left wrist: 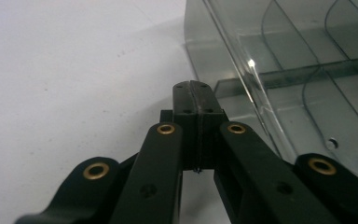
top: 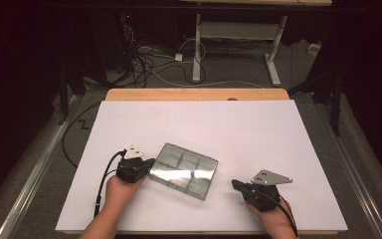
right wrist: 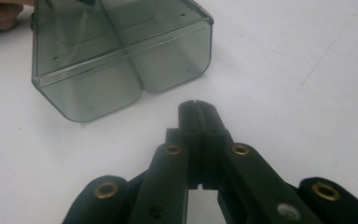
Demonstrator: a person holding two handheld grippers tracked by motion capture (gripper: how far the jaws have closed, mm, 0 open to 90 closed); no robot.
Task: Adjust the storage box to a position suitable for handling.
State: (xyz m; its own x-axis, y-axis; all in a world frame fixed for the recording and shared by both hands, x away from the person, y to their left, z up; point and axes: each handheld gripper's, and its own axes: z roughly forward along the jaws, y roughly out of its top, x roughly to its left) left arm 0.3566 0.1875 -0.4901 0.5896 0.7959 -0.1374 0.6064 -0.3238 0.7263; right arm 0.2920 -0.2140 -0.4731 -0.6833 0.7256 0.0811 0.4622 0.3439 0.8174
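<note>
Left gripper [left wrist: 193,91] fingers closed, empty, tips at clear compartment tray [top: 184,170] mid-desk [top: 278,129]. Right gripper [right wrist: 198,109] closed too, nearby. Tray likely light, stiff, slippery; grab rim edge.

No readable text, label, brand, number or sign anywhere in these views.
</note>
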